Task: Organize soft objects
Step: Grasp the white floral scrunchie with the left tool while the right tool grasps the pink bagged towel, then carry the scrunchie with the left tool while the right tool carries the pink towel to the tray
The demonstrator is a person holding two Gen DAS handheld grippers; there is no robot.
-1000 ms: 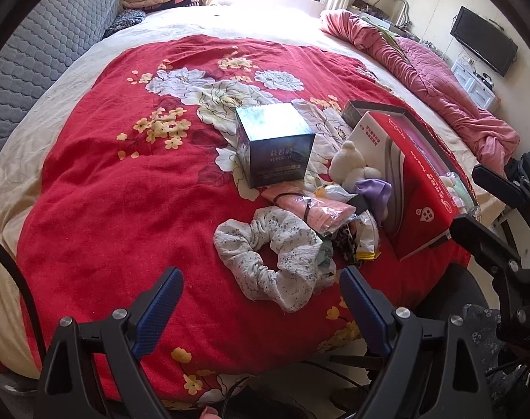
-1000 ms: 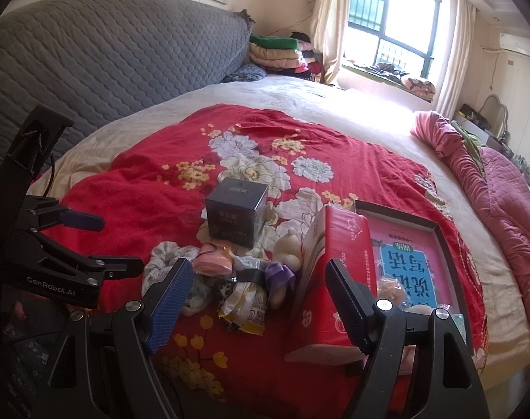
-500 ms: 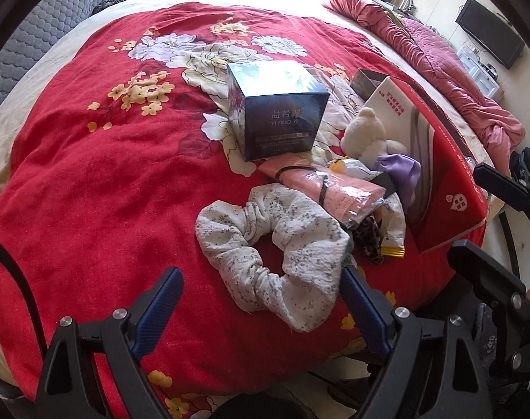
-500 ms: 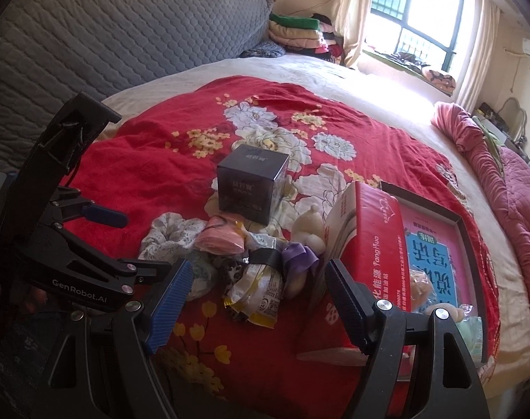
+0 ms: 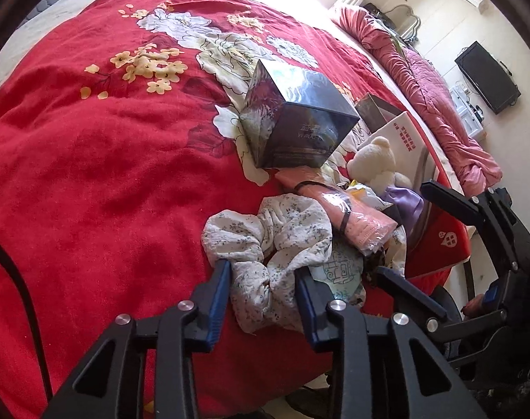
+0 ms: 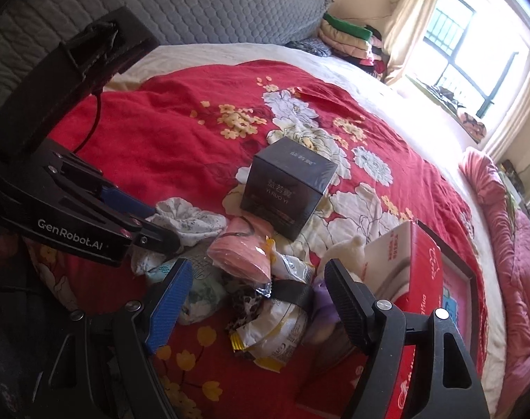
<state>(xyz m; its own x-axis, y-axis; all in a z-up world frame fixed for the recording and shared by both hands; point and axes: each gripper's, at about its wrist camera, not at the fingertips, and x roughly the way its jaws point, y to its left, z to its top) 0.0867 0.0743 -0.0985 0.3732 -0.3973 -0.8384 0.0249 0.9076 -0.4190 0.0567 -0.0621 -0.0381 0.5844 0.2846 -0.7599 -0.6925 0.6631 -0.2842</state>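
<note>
A white floral scrunchie (image 5: 275, 230) lies on the red flowered bedspread (image 5: 108, 174) at the near edge of a pile of soft things. My left gripper (image 5: 261, 279) is closing, and both blue pads press the scrunchie's near loop; in the right wrist view the left gripper (image 6: 149, 220) pinches the scrunchie (image 6: 188, 216) from the left. Beside it lie a pink wrapped packet (image 5: 352, 216), a white plush bear (image 5: 373, 157) and a purple cloth piece (image 5: 404, 202). My right gripper (image 6: 258, 276) hangs open over a black band and a crumpled yellow-white packet (image 6: 279, 324), holding nothing.
A dark glossy box (image 6: 286, 192) stands just behind the pile. A red carton (image 6: 422, 279) stands to the right, at the bed's edge. A pink quilt (image 6: 509, 244) lies along the right side, a grey padded headboard (image 6: 212, 3) at the back left.
The left gripper came down and forward onto the scrunchie, and its jaws went from wide open to closed on the near loop. The right gripper moved lower and closer over the pile, still open.
</note>
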